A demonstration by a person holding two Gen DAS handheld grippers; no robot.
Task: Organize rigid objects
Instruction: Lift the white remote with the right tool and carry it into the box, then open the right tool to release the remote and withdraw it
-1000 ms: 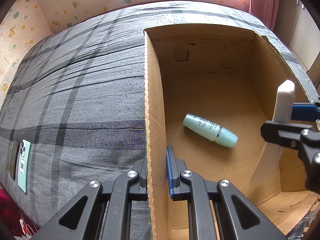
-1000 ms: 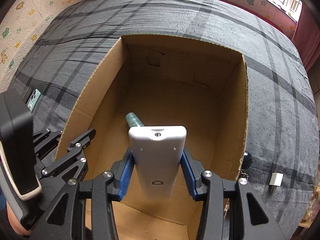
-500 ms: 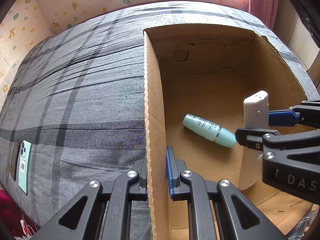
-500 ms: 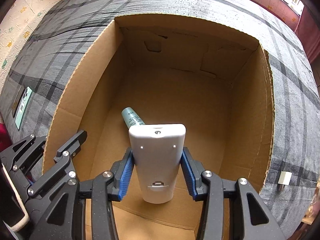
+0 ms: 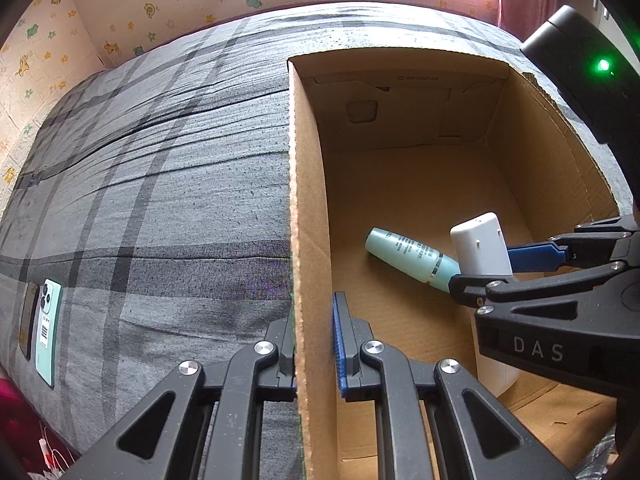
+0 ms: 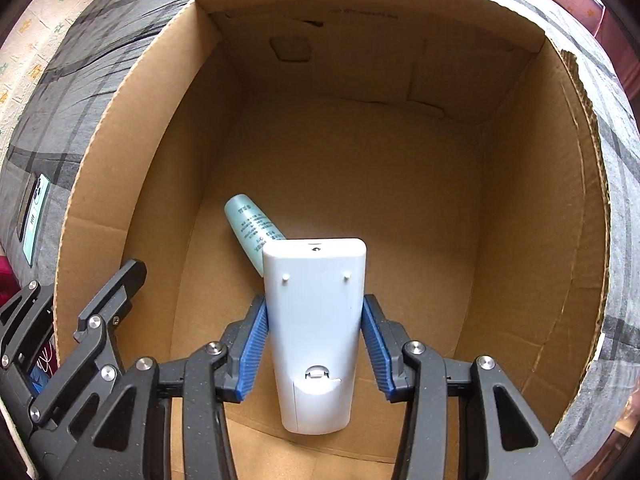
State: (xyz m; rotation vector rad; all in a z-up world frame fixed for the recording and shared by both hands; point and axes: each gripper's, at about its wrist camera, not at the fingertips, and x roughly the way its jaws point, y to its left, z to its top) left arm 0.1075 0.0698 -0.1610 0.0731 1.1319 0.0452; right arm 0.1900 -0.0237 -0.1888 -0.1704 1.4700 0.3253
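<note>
Now white remote between right hand-held gripper pads

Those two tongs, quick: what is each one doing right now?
Left tongs: closed, pinching the side wall of the cardboard box.
Right tongs: closed on a white remote control.

Both tools share one build — matte black plastic with a fine speckled grain. The left gripper has triangular cut-outs in its linkage arms, round silver screws at the pivots and a ribbed blue pad on one finger. The right gripper carries the same silver screws, blue ribbed pads on both fingers and open triangular arms. Seen from the left camera, its side bears pale raised letters "DAS" — and its dark upper housing shows a small green light.
</note>
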